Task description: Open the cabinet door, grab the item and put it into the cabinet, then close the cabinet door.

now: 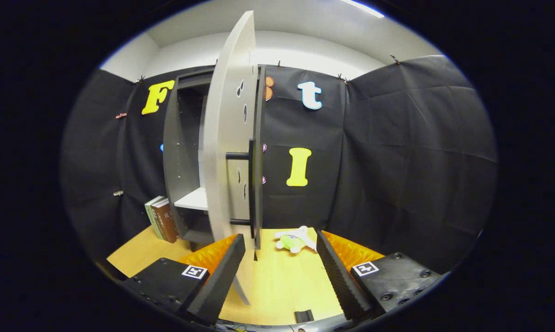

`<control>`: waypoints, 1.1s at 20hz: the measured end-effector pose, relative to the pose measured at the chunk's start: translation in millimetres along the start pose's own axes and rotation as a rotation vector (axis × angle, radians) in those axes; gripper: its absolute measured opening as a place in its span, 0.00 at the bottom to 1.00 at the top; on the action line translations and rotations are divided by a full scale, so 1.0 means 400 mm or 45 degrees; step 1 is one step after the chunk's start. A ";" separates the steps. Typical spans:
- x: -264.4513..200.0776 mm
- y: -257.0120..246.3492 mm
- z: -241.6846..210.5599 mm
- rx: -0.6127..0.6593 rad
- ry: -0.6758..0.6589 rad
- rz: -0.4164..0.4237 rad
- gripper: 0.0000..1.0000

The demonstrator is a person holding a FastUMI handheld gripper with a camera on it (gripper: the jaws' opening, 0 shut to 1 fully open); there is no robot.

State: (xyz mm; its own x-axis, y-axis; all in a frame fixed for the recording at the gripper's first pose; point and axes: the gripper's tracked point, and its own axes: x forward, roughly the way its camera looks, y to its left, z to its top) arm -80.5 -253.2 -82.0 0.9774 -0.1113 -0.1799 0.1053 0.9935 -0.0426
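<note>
Gripper view: cabinet door [229, 138] stands swung open, edge-on between the spread fingers of the claw [281, 272], which grips nothing. Plush toy [295, 240] lies on the desk [277, 286] beside the cabinet [182, 152], just ahead. Opening looks done; grabbing, stowing, closing remain.

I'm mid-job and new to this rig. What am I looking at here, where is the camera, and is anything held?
The camera rides on a hand-held tool and looks forward along its two black tongs, which stand open with nothing between them. Just ahead, the grey cabinet door is swung open, edge-on to you, its black handle facing right. Behind it is the cabinet with a white shelf inside. Books lean beside the cabinet's left side. On the yellow table, beyond the tongs, lies a small green and white plush toy, not yet picked up.
</note>
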 end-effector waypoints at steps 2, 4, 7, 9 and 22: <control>0.031 0.033 -0.002 0.031 0.013 0.097 0.98; 0.045 0.017 -0.026 0.011 0.032 0.133 0.98; 0.053 0.017 -0.044 -0.024 0.056 0.140 0.96; 0.052 0.029 -0.040 -0.024 0.058 0.141 0.96; 0.104 0.500 -0.015 -0.077 0.033 0.522 0.96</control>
State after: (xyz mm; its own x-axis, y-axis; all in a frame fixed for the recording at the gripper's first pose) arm -19.8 -59.1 -104.1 0.9311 0.2917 -0.2190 -0.3031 0.9527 -0.0196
